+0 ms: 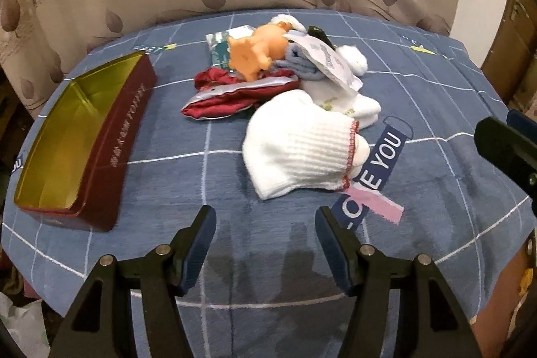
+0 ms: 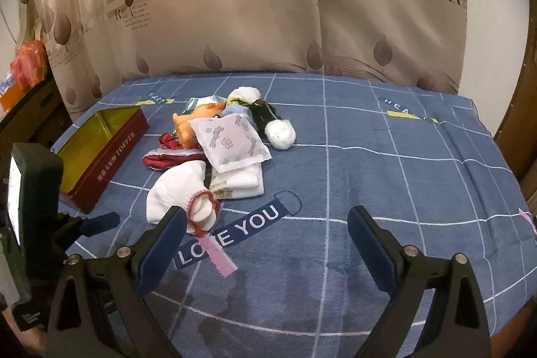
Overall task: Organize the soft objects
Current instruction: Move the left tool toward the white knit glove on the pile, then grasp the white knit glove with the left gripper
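Left wrist: white sock [image 1: 298, 146] just ahead of open, empty left gripper [image 1: 265, 217].

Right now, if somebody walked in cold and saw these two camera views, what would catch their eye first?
Probably the jumbled pile of soft things mid-blanket: an orange plush toy on top, red cloth beneath it, and a white knit glove nearest the cameras. Next, the open red tin with its gold lining, empty, to the left of the pile. Both the left gripper and the right gripper hang open over the blue checked blanket, holding nothing.
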A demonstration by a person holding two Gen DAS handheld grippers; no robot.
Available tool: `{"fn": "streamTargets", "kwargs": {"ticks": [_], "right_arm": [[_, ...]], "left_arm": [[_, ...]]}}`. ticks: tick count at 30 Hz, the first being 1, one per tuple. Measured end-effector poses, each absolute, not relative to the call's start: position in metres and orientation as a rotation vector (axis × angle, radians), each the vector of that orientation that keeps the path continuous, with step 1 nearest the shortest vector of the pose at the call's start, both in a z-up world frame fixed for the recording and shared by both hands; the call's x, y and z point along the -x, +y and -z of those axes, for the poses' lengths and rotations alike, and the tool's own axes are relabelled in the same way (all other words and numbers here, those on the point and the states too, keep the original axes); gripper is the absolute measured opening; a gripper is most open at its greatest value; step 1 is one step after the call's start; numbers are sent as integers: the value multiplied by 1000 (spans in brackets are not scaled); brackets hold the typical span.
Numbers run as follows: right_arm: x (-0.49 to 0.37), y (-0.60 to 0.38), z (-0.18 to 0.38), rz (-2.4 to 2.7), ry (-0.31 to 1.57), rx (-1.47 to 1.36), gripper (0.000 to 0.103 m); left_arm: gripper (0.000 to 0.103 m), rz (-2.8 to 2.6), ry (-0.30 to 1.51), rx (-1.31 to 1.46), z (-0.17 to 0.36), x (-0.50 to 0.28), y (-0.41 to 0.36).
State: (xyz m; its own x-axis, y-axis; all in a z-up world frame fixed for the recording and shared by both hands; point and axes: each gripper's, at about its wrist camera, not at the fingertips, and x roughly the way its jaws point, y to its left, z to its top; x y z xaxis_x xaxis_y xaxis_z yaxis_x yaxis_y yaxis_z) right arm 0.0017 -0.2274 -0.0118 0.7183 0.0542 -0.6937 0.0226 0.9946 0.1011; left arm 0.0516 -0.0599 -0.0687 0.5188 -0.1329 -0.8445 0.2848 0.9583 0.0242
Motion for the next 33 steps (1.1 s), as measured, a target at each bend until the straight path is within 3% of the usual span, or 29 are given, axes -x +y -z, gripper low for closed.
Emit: {"fn": "streamTargets", "kwargs": {"ticks": [26,30,33], "right_arm": [[-12,-242,35,-6,836,-134,95],[-14,-242,39,2,836,-133,95],[-18,-237,39,-4,829,-108,95]], "left_arm": [[66,374,961,-192,83,-101,-99],[43,409,945,-154,86,-100,-93],[32,438,926,-151,83,-97,-91]]}}
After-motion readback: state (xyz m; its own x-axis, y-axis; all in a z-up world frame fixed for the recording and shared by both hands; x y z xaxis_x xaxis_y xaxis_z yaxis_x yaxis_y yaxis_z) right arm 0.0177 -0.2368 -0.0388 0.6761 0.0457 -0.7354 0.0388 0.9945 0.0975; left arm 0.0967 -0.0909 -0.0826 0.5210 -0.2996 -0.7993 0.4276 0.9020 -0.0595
